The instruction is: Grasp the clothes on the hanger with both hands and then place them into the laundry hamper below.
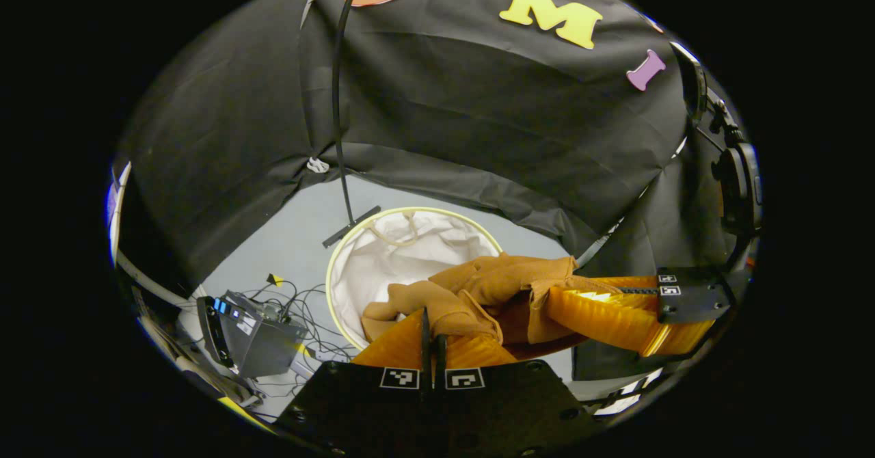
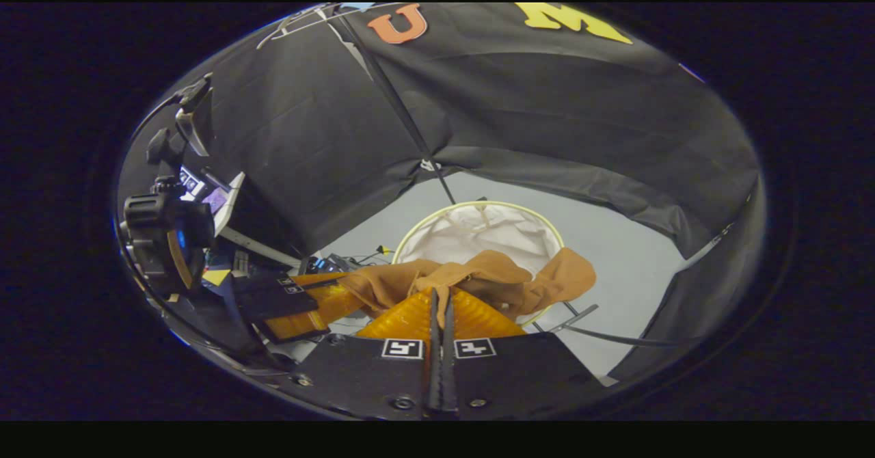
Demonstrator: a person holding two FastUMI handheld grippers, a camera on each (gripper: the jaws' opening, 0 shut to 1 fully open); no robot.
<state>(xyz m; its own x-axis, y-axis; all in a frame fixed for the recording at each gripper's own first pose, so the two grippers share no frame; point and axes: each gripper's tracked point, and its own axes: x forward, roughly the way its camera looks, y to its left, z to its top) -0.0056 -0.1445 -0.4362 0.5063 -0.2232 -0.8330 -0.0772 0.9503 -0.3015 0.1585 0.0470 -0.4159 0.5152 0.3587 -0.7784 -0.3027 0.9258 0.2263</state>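
Left gripper view: both tongs, left tongs (image 1: 432,325) and right tongs (image 2: 441,307), pinch the brown garment (image 1: 478,290) above the laundry hamper (image 1: 342,253); release into it remains.

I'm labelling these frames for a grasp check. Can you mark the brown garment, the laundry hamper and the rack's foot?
brown garment (image 1: 478,284): left gripper view, on its bunched middle.
laundry hamper (image 2: 478,236): right gripper view, on the white inner lining.
rack's foot (image 1: 351,226): left gripper view, on the dark base bar.
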